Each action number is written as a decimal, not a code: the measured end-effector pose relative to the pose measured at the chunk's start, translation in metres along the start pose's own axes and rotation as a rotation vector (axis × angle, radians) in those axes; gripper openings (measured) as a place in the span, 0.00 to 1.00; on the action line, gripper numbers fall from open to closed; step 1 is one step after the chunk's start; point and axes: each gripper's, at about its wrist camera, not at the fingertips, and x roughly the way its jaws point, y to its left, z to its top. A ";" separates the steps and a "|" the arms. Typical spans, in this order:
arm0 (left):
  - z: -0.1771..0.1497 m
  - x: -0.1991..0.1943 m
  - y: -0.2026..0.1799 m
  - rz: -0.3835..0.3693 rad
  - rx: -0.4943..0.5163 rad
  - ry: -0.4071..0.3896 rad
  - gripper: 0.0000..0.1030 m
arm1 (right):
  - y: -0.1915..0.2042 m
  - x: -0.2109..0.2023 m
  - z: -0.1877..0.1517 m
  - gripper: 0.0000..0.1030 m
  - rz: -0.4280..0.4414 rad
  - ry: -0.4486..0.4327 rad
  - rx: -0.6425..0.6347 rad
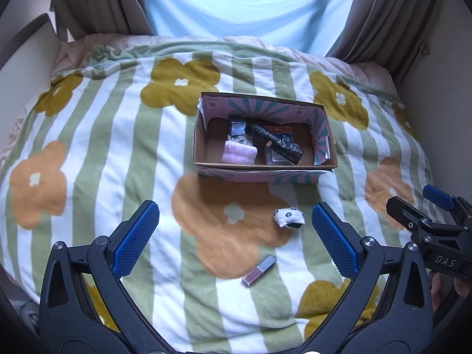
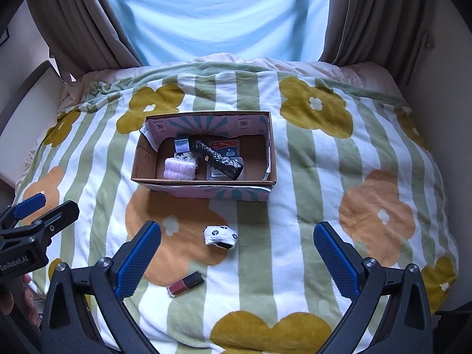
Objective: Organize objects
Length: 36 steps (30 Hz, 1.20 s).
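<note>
My left gripper and right gripper both hang over the bed with their blue pads spread wide apart, nothing between them. Nearest to me on the flowered blanket lies a lipstick, tilted. Just past it sits a rolled white sock with dark spots, apart from the lipstick and short of the box. The open box stands farther out, near the middle of the blanket. Inside it are a pink roll at the near left, a small silver item behind that, and a black bundle lying slantwise across a flat packet. Curtains hang beyond the bed.
</note>
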 end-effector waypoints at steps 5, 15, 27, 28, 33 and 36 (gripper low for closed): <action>-0.004 -0.011 -0.003 0.000 -0.006 -0.005 1.00 | 0.002 -0.014 -0.005 1.00 0.014 -0.026 -0.008; -0.012 -0.014 -0.006 -0.008 -0.028 0.013 1.00 | 0.006 -0.024 -0.006 1.00 0.041 -0.063 -0.049; -0.060 0.040 -0.009 0.032 -0.150 0.114 1.00 | -0.002 0.034 -0.019 1.00 0.196 -0.046 -0.214; -0.066 0.047 -0.010 0.041 -0.171 0.122 1.00 | -0.003 0.040 -0.020 1.00 0.211 -0.043 -0.240; -0.098 0.090 -0.020 0.085 -0.296 0.167 1.00 | -0.005 0.081 -0.025 1.00 0.308 -0.042 -0.408; -0.116 0.120 -0.028 0.107 -0.369 0.191 1.00 | -0.005 0.106 -0.029 1.00 0.362 -0.042 -0.501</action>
